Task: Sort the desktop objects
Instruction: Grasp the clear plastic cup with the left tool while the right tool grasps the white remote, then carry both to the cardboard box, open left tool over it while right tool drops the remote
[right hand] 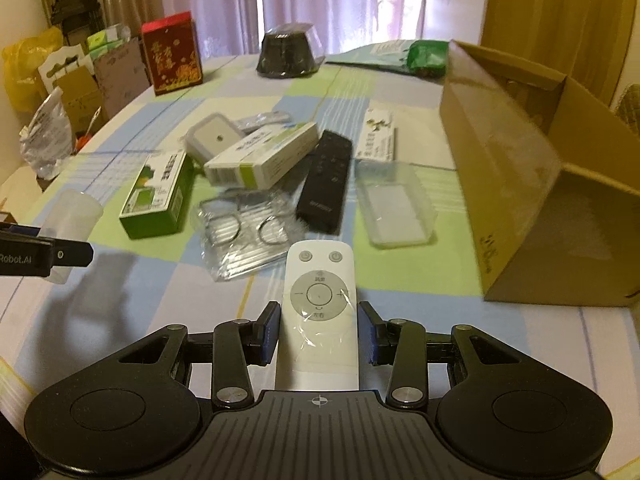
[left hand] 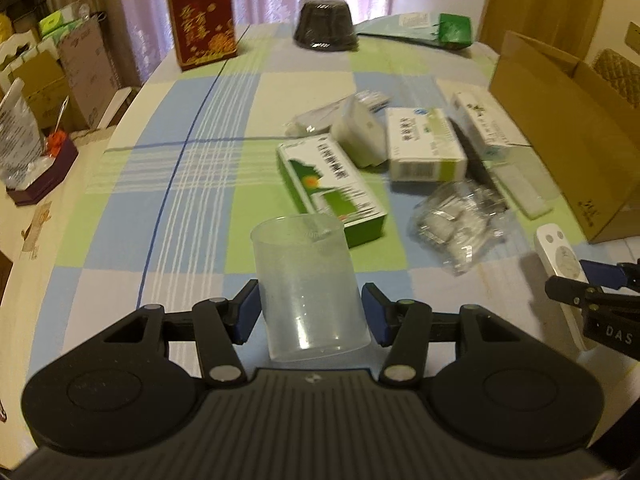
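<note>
My left tool (left hand: 310,312) pinches the clear measuring cup (left hand: 308,284); my right tool (right hand: 318,332) brackets the white remote (right hand: 318,312), long axis running away from me, cardboard box (right hand: 520,184) at the tabletop's right edge nearer it.

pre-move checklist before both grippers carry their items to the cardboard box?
1. Left hand-held gripper around the clear plastic cup: cannot tell; right pad shows a gap.
2. Right hand-held gripper around the white remote: cannot tell; pads flank it, contact unclear.
3. Cardboard box open on top: ok.
4. Path from the white remote to the box: ok, bare tablecloth between.
5. Left gripper's path to the box: not ok; green box and plastic bag lie between.
</note>
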`<state>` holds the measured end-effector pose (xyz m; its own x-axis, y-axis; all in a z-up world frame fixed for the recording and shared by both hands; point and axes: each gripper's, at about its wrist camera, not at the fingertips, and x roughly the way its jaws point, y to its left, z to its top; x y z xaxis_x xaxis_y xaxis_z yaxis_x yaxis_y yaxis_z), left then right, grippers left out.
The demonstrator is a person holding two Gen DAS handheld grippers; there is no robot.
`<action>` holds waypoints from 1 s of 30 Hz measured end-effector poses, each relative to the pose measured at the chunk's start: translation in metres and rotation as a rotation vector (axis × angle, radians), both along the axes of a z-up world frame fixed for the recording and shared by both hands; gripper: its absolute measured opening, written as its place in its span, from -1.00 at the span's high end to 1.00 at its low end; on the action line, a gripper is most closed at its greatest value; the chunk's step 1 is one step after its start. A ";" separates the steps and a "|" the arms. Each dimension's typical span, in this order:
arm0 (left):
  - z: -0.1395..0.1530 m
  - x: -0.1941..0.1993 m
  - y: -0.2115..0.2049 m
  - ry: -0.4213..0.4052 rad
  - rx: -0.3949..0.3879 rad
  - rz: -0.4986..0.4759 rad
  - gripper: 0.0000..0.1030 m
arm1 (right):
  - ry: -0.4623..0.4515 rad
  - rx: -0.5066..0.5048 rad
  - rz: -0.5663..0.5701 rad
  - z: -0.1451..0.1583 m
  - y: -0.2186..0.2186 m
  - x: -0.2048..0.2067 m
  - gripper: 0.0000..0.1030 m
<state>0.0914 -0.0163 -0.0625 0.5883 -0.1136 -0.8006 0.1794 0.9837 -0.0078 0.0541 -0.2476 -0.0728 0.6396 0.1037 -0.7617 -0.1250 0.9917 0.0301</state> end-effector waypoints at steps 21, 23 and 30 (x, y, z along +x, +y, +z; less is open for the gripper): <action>0.113 0.028 -0.185 -0.203 -0.118 -0.389 0.04 | -0.256 -0.001 -0.189 0.130 -0.132 0.016 0.23; 0.120 0.036 -0.213 -0.213 -0.131 -0.436 0.04 | -0.255 -0.008 -0.217 0.133 -0.153 0.023 0.23; 0.116 0.067 -0.299 -0.204 -0.124 -0.587 0.04 | -0.200 0.002 -0.300 0.122 -0.222 0.051 0.23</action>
